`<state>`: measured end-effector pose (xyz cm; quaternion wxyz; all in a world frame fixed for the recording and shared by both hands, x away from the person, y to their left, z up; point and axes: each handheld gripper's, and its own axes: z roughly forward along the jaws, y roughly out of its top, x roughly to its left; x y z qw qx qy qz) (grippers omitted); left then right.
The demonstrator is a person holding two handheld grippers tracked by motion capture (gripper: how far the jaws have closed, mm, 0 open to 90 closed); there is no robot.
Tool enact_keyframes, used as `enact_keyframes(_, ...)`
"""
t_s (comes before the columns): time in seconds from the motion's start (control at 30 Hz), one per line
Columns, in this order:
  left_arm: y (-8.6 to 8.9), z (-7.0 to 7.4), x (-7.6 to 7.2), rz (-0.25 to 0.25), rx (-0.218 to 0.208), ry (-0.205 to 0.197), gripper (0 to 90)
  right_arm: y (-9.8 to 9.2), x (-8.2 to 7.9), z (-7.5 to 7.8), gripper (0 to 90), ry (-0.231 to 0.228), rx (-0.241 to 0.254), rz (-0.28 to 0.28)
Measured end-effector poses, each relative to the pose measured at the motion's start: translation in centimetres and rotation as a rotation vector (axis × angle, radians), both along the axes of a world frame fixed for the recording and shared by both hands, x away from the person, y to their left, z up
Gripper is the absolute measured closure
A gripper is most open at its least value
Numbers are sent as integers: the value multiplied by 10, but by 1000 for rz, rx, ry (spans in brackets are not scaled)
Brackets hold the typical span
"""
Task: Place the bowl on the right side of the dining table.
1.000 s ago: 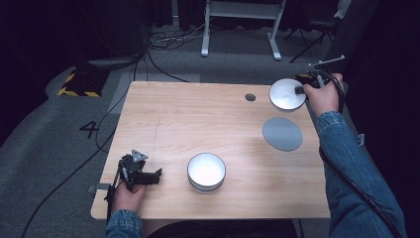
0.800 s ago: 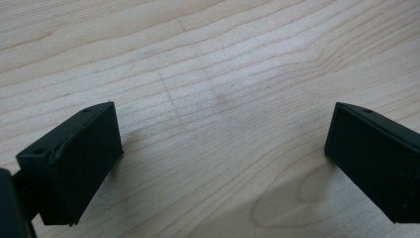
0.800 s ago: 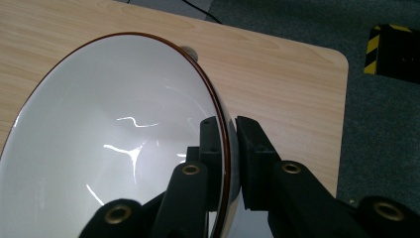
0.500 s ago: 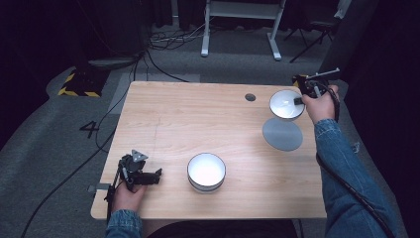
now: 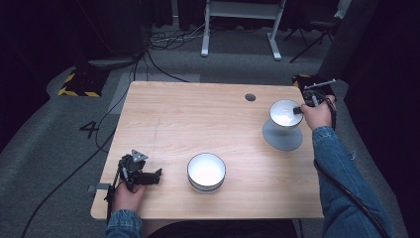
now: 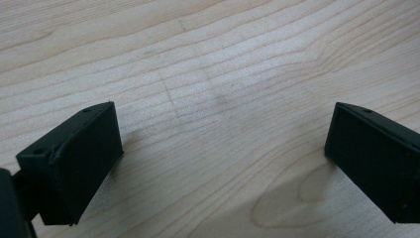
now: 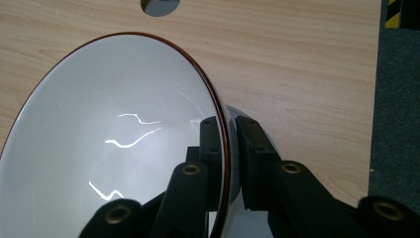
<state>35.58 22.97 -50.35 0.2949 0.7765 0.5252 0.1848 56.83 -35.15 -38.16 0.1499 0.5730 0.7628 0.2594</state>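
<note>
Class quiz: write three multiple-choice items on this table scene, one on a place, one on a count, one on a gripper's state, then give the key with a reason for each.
1. Where is the grey disc?
A. below the held bowl
B. at the table's left edge
C. on the floor

2. How many bowls are there?
A. one
B. two
C. four

3. The left gripper is:
A. open over bare wood
B. shut on a bowl
C. shut on a cable

Key: 1 A, the held bowl hangs above the disc. 2 B, the held one plus the near bowl. 3 A, its jaws stand apart. The right gripper clamps the held bowl's rim.
</note>
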Motion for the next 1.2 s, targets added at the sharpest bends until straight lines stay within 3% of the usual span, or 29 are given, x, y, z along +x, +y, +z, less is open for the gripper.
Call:
enact_keyframes(0.67,0,0,0,-2,-2,-3,14,-8,-2,-43,820,55,41,-23)
enact_keyframes(1.2,0,0,0,-2,-2,-3,14,-21,-2,-58,821,60,81,-44)
